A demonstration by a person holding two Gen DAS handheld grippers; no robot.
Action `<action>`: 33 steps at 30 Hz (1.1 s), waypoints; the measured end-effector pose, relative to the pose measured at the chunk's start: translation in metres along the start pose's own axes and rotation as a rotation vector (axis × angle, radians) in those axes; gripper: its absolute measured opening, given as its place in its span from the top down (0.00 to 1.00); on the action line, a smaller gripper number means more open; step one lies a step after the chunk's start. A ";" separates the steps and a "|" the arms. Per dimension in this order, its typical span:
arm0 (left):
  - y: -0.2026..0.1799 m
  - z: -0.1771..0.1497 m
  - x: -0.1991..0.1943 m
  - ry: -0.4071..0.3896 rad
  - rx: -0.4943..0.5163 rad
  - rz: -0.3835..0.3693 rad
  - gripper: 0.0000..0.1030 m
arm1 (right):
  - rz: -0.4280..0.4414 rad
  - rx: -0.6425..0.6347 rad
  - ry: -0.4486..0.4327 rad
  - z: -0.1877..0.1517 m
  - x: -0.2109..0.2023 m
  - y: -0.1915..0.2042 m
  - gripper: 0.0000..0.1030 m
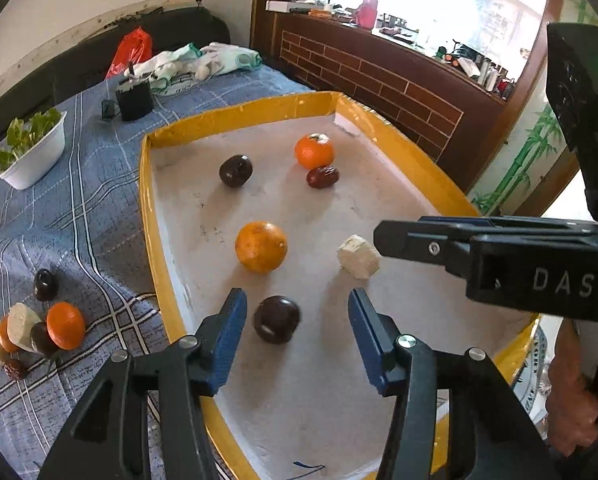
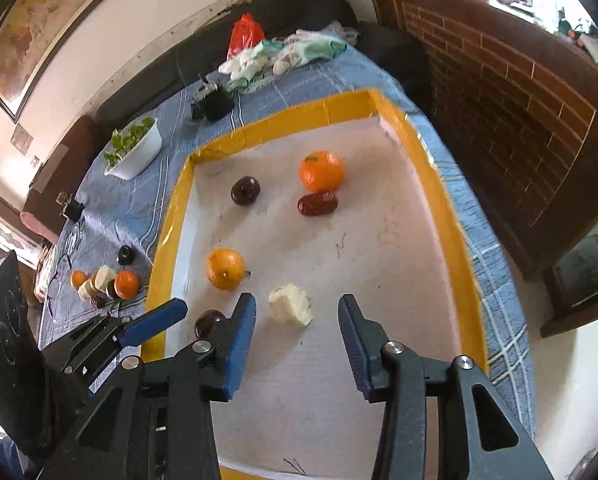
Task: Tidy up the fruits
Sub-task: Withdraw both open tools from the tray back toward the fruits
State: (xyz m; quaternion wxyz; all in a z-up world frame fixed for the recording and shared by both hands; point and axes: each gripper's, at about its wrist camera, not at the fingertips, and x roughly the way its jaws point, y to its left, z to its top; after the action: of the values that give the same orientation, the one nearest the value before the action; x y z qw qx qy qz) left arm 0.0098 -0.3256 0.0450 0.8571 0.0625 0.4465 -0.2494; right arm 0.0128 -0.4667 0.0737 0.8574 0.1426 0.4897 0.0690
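Note:
A yellow-rimmed tray with a white floor holds several fruits. My left gripper is open, and a dark plum lies on the tray between its blue fingers, clear of both pads. My right gripper is open too, astride a white fruit chunk without touching it. In the left wrist view the right gripper comes in side-on from the right. Farther back lie an orange, a second orange, a red date and another dark plum.
On the blue checked cloth left of the tray sits a heap of oranges, white chunks and dark fruit. Behind it stand a white bowl of greens and a black box. A person's hand is at the right edge.

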 end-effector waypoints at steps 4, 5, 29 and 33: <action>-0.007 -0.002 -0.009 -0.024 0.028 0.001 0.50 | -0.029 0.005 -0.042 -0.001 -0.013 0.002 0.48; -0.008 -0.003 -0.013 -0.032 0.032 0.002 0.50 | -0.032 0.007 -0.046 -0.002 -0.015 0.002 0.48; 0.036 -0.031 -0.075 -0.123 -0.026 0.041 0.50 | -0.031 -0.039 -0.096 -0.018 -0.028 0.073 0.44; 0.055 -0.041 -0.088 -0.139 -0.061 0.073 0.50 | -0.002 -0.081 -0.085 -0.019 -0.020 0.095 0.44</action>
State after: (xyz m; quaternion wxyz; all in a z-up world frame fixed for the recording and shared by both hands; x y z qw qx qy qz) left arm -0.0353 -0.2314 0.0845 0.8961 0.0351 0.3906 -0.2079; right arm -0.0113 -0.3777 0.1105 0.8826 0.1102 0.4496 0.0816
